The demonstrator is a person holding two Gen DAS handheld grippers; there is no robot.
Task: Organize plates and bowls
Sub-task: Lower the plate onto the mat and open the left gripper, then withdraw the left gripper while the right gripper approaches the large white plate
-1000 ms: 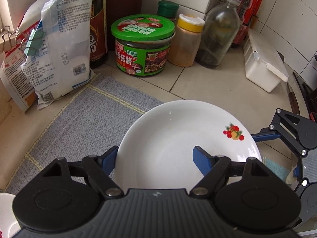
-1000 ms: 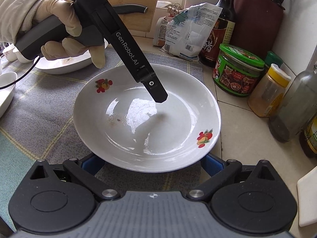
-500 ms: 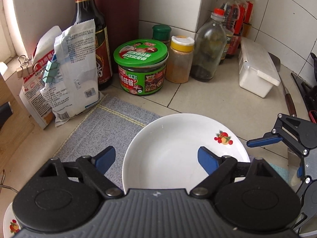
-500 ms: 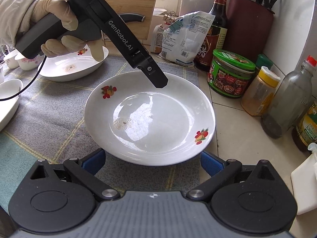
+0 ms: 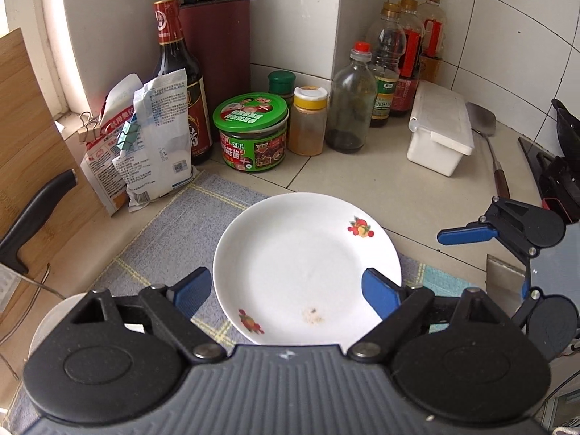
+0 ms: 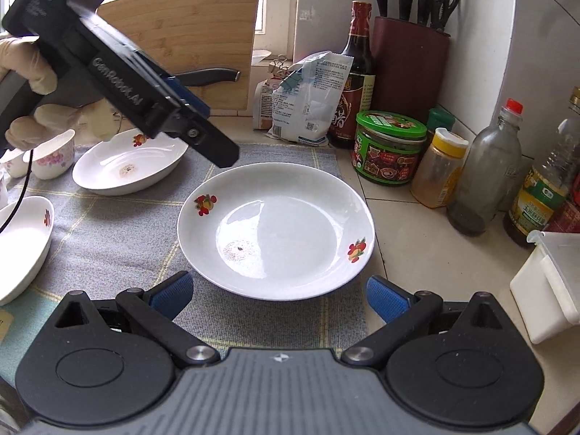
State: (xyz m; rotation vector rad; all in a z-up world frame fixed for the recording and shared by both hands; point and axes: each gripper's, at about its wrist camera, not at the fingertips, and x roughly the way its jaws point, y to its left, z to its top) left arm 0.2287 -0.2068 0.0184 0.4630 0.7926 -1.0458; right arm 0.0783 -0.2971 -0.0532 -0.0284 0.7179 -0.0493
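Observation:
A white plate with fruit prints [image 5: 304, 268] [image 6: 275, 232] lies on the grey cloth mat [image 6: 116, 239], its right edge over the tiled counter. My left gripper [image 5: 288, 286] is open and empty, raised above the plate's near-left side; its body shows in the right wrist view [image 6: 152, 108]. My right gripper [image 6: 277, 295] is open and empty, just short of the plate's near rim. A second white plate [image 6: 127, 165], a white bowl [image 6: 21, 243] and a flowered cup [image 6: 50, 156] sit on the mat to the left.
Behind the plate stand a green-lidded jar [image 5: 253, 134], a yellow-capped spice jar [image 5: 308, 119], a soy sauce bottle [image 5: 177, 83], several oil bottles, a bag [image 5: 156, 145] and a knife block [image 6: 406, 61]. A white lidded box [image 5: 440, 130], a spatula [image 5: 485, 137] and a cutting board [image 6: 188, 36] are near.
Both grippers have pulled back and risen away from the plate, which now lies alone on the mat. The left gripper has lifted clear of the plate's inside.

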